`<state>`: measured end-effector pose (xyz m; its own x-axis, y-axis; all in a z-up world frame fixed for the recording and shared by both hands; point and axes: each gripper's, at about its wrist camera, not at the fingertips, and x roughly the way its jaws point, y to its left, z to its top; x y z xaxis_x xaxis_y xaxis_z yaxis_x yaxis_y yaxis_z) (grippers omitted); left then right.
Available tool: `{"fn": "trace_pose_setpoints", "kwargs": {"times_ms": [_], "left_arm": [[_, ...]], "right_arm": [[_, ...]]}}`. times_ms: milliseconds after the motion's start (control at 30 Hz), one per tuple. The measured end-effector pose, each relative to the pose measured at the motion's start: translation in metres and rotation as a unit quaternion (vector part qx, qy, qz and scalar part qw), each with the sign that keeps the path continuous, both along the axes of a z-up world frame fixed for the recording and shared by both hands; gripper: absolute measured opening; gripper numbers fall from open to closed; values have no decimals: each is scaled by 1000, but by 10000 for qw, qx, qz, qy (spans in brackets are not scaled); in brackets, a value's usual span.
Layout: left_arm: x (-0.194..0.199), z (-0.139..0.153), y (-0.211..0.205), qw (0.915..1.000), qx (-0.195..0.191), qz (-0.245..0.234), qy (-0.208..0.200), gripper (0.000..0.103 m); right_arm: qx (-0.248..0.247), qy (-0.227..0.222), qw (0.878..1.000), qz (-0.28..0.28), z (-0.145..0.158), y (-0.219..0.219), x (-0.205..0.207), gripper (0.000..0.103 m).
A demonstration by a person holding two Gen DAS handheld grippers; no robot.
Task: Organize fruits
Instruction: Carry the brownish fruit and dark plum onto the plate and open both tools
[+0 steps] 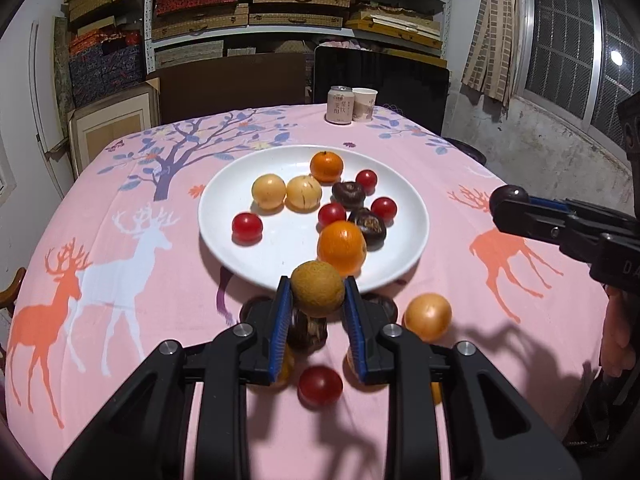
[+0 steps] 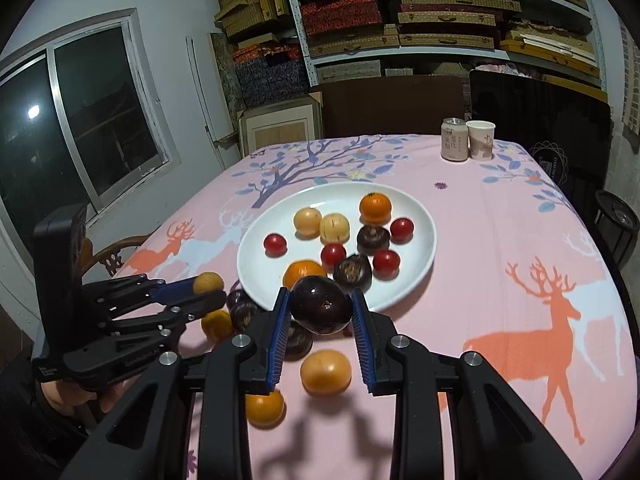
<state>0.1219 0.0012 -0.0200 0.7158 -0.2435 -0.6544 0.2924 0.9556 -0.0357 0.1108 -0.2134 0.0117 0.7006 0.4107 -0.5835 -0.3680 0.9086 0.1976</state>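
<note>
Left hand-held gripper [image 1: 317, 300] clamping tan fruit [image 1: 317, 294], right hand-held gripper [image 2: 320, 310] clamping dark fruit [image 2: 320, 309]

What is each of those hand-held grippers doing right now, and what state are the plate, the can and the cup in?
Left hand-held gripper: shut on a tan round fruit, lifted off the cloth.
Right hand-held gripper: shut on a dark purple fruit, lifted.
White plate: holding fruit, partly filled.
Drink can: upright.
Paper cup: upright.

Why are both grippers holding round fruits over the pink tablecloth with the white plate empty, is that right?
Not quite: the plate isn't empty; the left wrist view shows oranges and tomatoes on it. The left gripper and right gripper do hold round fruits over the tablecloth.
</note>
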Motion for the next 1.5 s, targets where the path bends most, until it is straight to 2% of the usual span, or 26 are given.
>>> {"fn": "trace_pose_setpoints", "kwargs": {"times_ms": [267,467,667,833,1100,1133,1167,1200,1267,1400,1500], "left_arm": [[34,8,-3,9999,67,27,-73,25],[61,-3,3,9999,6,148,79,25],[79,-18,2,9997,15,112,238,25],[93,-31,2,9991,-6,117,395,25],[104,-40,4,9985,-19,146,535,26],[105,-41,4,9984,-24,160,542,26],[104,-41,5,9984,-28,168,536,29],[104,-39,5,9985,-31,187,509,41],[98,-33,9,9991,-55,293,314,55],[77,-18,17,9995,-95,299,25,56],[53,-14,22,9997,-45,224,-24,60]], "right_arm": [[-107,-54,9999,-2,13,8,32,31],[-152,124,9997,131,13,23,71,31],[-391,424,9975,416,0,52,116,31],[-494,781,9941,575,-21,73,149,31],[-606,954,9918,593,-46,93,166,32],[-608,941,9918,615,-46,94,165,37],[-616,898,9922,608,-45,94,164,45],[-631,815,9932,547,-42,93,162,46],[-561,756,9942,512,-37,88,158,46],[-352,658,9967,328,-25,67,141,46],[-267,537,9979,244,-19,48,107,46]]}}
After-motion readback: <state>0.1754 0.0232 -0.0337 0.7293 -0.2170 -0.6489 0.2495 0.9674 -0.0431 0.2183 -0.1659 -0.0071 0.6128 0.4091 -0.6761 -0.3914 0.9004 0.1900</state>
